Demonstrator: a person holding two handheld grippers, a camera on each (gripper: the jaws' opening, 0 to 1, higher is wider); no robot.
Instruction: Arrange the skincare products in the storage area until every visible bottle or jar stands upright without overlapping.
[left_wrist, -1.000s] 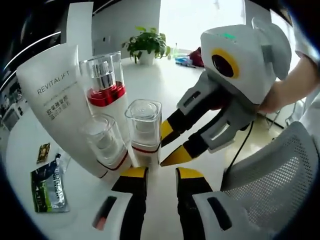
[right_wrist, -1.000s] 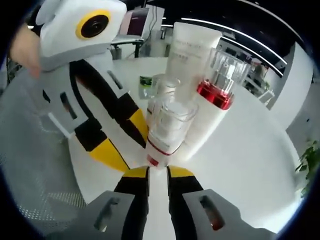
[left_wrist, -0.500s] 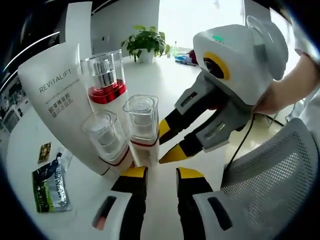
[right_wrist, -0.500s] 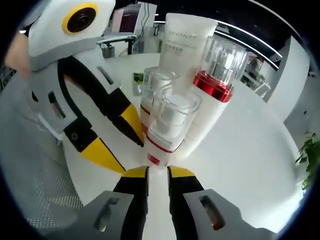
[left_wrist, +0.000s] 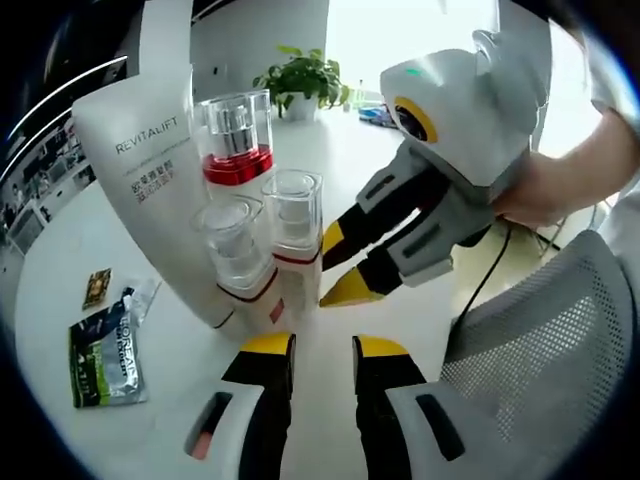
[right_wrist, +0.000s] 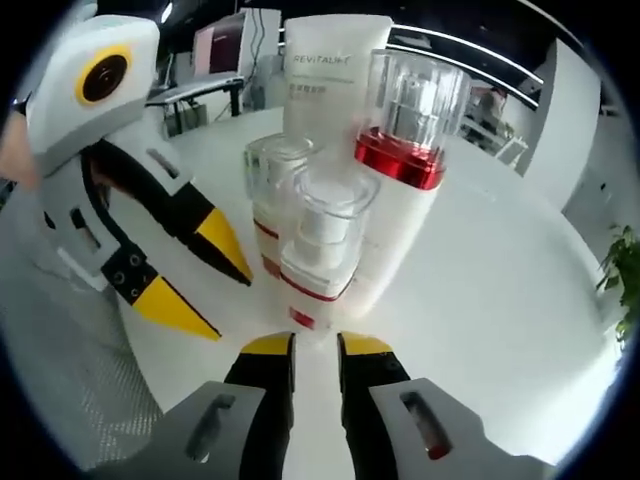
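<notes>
Four skincare products stand upright in a tight cluster on the white table (left_wrist: 300, 150): a white Revitalift tube (left_wrist: 150, 190) (right_wrist: 325, 70), a tall white bottle with a red band and clear cap (left_wrist: 235, 140) (right_wrist: 410, 130), a round clear-capped bottle (left_wrist: 235, 250) (right_wrist: 275, 180) and a square clear-capped bottle (left_wrist: 295, 225) (right_wrist: 325, 240). My left gripper (left_wrist: 322, 347) is open just short of the two small bottles, holding nothing. My right gripper (right_wrist: 315, 345) (left_wrist: 342, 265) is open too, its tips right beside the square bottle's base. The left gripper (right_wrist: 205, 290) also shows left of the cluster.
Two sachets (left_wrist: 105, 345) (left_wrist: 97, 287) lie flat on the table left of the cluster. A grey mesh chair (left_wrist: 540, 350) (right_wrist: 60, 350) stands at the table edge. A potted plant (left_wrist: 305, 80) sits at the far side. A person's hand (left_wrist: 570, 180) holds the right gripper.
Both views have shifted, so the cluster now looks more upright and centred. The bottles have kept their places. In the right gripper view the left gripper sits further left of the bottles.
</notes>
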